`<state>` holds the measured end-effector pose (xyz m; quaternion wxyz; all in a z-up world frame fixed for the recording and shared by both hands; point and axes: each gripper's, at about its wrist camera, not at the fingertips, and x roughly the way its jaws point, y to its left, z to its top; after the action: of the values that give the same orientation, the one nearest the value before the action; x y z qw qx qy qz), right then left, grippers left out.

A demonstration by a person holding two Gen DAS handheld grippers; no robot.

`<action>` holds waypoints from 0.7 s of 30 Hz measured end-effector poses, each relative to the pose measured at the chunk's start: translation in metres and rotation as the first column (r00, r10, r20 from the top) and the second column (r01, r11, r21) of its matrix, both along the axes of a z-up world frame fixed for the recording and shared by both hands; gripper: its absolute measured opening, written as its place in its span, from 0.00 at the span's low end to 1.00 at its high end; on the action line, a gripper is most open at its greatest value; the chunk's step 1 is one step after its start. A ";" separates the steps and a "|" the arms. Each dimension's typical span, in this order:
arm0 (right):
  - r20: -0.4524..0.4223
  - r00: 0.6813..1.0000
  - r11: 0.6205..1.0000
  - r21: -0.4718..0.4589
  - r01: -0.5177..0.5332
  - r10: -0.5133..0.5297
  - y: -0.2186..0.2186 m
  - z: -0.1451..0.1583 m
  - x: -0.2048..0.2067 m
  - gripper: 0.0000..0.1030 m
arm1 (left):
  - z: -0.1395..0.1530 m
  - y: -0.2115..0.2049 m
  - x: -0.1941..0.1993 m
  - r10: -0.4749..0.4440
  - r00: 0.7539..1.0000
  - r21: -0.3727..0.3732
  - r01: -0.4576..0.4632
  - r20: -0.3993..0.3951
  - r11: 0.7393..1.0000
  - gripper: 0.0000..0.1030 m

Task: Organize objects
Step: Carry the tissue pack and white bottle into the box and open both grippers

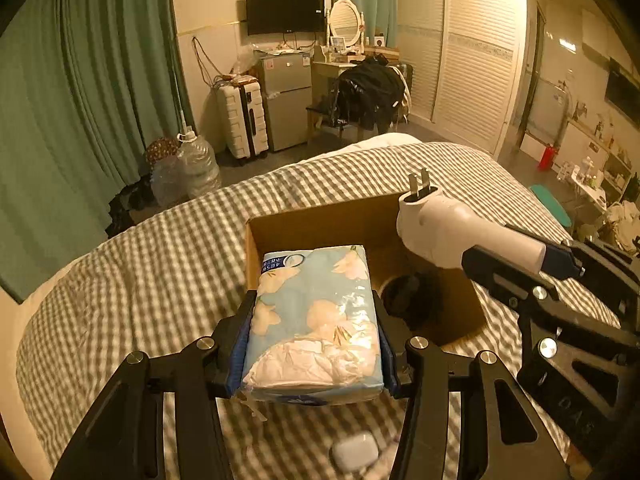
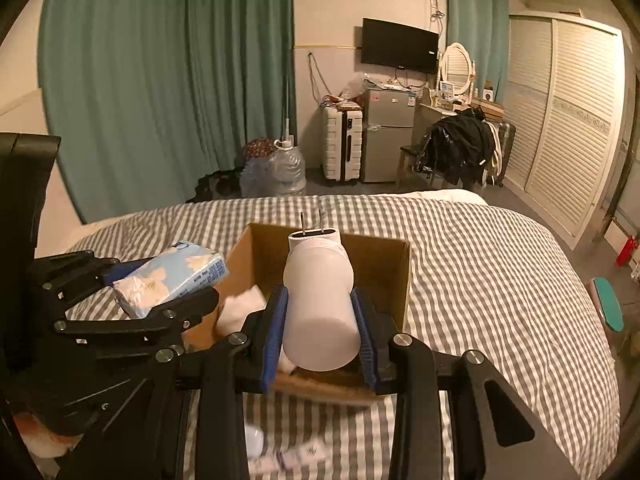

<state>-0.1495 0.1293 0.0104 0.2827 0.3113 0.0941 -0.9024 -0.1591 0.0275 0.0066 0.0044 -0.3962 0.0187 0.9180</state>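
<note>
Two items were mid-transfer above the cardboard box (image 2: 400,280): left gripper (image 1: 312,344) clamped the tissue pack (image 1: 316,312) over its near-left edge, right gripper (image 2: 320,332) clamped the white plug-in device (image 2: 320,304) over it; earbuds case (image 1: 354,454) lay outside, before the box.

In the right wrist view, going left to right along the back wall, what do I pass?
Water jug → white suitcase → small fridge → chair with black jacket → wardrobe.
</note>
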 end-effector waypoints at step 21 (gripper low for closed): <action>0.132 0.990 0.998 -0.019 0.059 -0.056 -0.008 -0.090 -0.112 0.31 | -0.098 0.017 -0.082 -0.044 0.996 -0.050 0.048 0.075 0.998 0.52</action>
<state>-0.2619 0.1214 -0.0795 0.2656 0.3692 0.0561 -0.8888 -0.2407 0.0445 -0.0913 0.0162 -0.4294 0.0515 0.9015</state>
